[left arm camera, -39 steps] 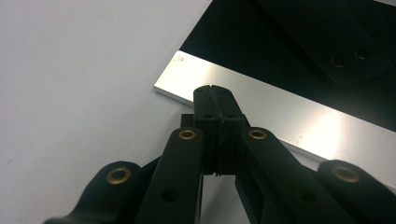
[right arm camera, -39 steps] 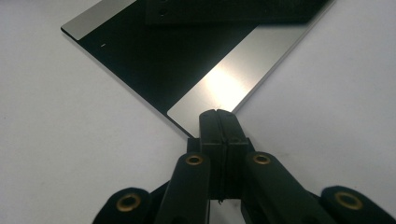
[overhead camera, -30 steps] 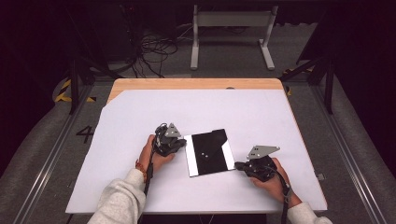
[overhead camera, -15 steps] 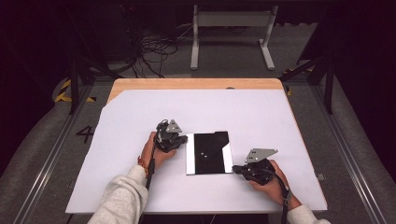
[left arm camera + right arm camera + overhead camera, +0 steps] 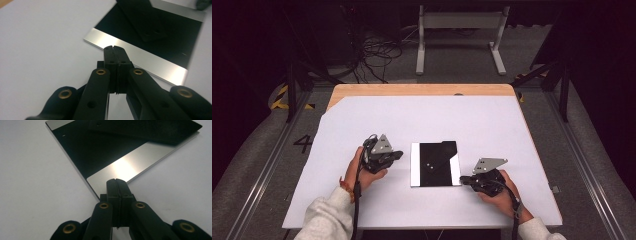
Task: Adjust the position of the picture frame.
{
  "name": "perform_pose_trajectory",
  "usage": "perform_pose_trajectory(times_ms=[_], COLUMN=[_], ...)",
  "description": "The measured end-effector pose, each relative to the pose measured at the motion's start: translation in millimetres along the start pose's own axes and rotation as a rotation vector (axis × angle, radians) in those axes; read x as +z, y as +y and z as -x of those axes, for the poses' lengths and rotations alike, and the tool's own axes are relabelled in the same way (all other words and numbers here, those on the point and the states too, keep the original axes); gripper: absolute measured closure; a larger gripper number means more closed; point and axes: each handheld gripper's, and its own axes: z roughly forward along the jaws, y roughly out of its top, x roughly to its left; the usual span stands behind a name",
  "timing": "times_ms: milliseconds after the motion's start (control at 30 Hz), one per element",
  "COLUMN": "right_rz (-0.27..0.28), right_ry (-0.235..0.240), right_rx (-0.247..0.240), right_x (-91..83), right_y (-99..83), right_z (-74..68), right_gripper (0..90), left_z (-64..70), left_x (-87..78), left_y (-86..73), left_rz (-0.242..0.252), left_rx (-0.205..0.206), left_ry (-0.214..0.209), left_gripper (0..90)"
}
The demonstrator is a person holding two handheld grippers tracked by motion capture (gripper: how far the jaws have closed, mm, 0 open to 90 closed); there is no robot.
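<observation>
While both tongs flank it, the black plate [image 5: 435, 163] lies unobstructed.

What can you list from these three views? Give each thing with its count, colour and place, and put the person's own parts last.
plate: one, black with silver edge strips, middle of the table, between both tools.
black flap: one, lying on the plate.
table: one, white top, wooden far edge.
cables: a tangle, black, floor beyond the table.
white stand: one, floor at the far side.
left tool: one, black, jaws shut, at the plate's left strip.
right tool: one, black, jaws shut, at its right corner.
</observation>
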Motion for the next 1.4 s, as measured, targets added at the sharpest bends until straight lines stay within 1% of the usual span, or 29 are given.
perform_pose_trajectory(times_ms=[100, 167, 200, 233, 300, 333, 400, 433, 467, 533, 600, 733, 800, 867, 933, 967, 1000, 1033, 1133, 1167, 1200, 1267, 1300, 1333, 1400], right_rz=[-0.008, -0.008, -0.01, -0.012, -0.017, -0.018, -0.022, -0.025, -0.025, -0.025, -0.026, -0.014, -0.007, -0.001, -0.001, 0.003, 0.004, 0.004, 0.005, 0.004, 0.004, 0.001, -0.003, 0.003, 0.03], right_ry=[-0.002, 0.0, 0.006, 0.01, 0.032, 0.04, 0.064, 0.064, 0.067, 0.081, 0.078, 0.069, 0.054, 0.05, 0.046, 0.046, 0.044, 0.044, 0.03, 0.026, 0.025, 0.032, 0.017, 0.007, -0.012], right_rx=[0.001, 0.011, 0.018, 0.021, 0.024, 0.027, 0.024, 0.014, 0.008, 0.004, -0.006, -0.001, -0.004, -0.001, -0.005, -0.006, -0.009, -0.009, -0.027, -0.029, -0.03, -0.037, -0.05, -0.053, -0.034], right_x=[1.2, 2.0, 2.1, 2.1, 2.0, 2.1, 2.9, 3.5, 4.6, 6.1, 7.3, 10.3, 13.4, 15.9, 17.6, 19.0, 20.0, 20.0, 22.7, 22.8, 22.8, 22.7, 21.8, 20.7, 16.3], right_y=[2.5, 3.1, 3.5, 3.7, 4.1, 4.3, 5.4, 6.2, 7.2, 8.3, 9.5, 10.6, 12.7, 13.9, 15.6, 16.3, 17.1, 17.1, 19.6, 19.8, 19.8, 20.5, 22.0, 23.2, 27.3], right_z=[2.0, 3.7, 4.4, 4.7, 5.8, 5.9, 5.0, 4.2, 2.3, -0.7, -4.8, -10.0, -15.2, -18.1, -19.8, -21.2, -22.4, -22.4, -26.6, -27.0, -27.1, -25.5, -24.3, -22.5, -13.9], right_gripper=[90.0, 90.0, 90.0, 90.0, 90.0, 90.0, 90.0, 90.0, 90.0, 90.0, 90.0, 90.0, 90.0, 90.0, 90.0, 90.0, 90.0, 90.0, 90.0, 90.0, 90.0, 90.0, 90.0, 90.0, 90.0], left_z=[19.6, 33.0, 38.2, 43.6, 51.8, 55.3, 56.0, 56.0, 56.8, 56.6, 54.5, 52.0, 50.8, 50.3, 48.7, 47.9, 47.3, 47.3, 44.0, 43.1, 42.9, 40.8, 39.6, 38.0, 35.3], left_x=[-12.2, -20.1, -24.0, -28.1, -29.8, -28.8, -23.9, -23.9, -17.5, -12.1, -8.4, -3.6, -0.3, 1.9, 2.7, 2.8, 3.0, 3.0, 2.5, 1.8, 0.7, 0.0, -0.2, -0.2, -0.4], left_y=[-12.5, -18.6, -21.5, -25.5, -29.0, -31.3, -33.1, -33.1, -34.7, -35.4, -35.7, -35.9, -36.1, -36.3, -36.9, -37.1, -37.6, -37.6, -39.4, -40.2, -41.3, -43.5, -44.0, -44.7, -45.2], left_rz=[0.002, -0.001, 0.011, 0.026, 0.008, -0.002, -0.024, -0.024, -0.053, -0.075, -0.087, -0.095, -0.099, -0.104, -0.102, -0.106, -0.106, -0.106, -0.11, -0.109, -0.11, -0.112, -0.115, -0.11, -0.107], left_rx=[0.016, 0.033, 0.03, 0.016, 0.042, 0.048, 0.046, 0.046, 0.053, 0.063, 0.054, 0.054, 0.048, 0.054, 0.042, 0.045, 0.036, 0.036, 0.027, 0.029, 0.018, 0.015, 0.016, 0.01, -0.001], left_ry=[-0.022, -0.016, -0.021, -0.042, -0.039, -0.044, -0.065, -0.065, -0.074, -0.074, -0.087, -0.084, -0.088, -0.079, -0.084, -0.08, -0.076, -0.076, -0.066, -0.059, -0.058, -0.046, -0.043, -0.045, -0.039], left_gripper=[89.0, 88.0, 88.1, 88.7, 89.0, 89.0, 88.9, 88.9, 88.7, 88.1, 87.9, 87.7, 87.7, 87.8, 87.4, 87.2, 87.0, 86.9, 86.7, 86.7, 86.7, 86.2, 86.0, 85.5, 85.4])
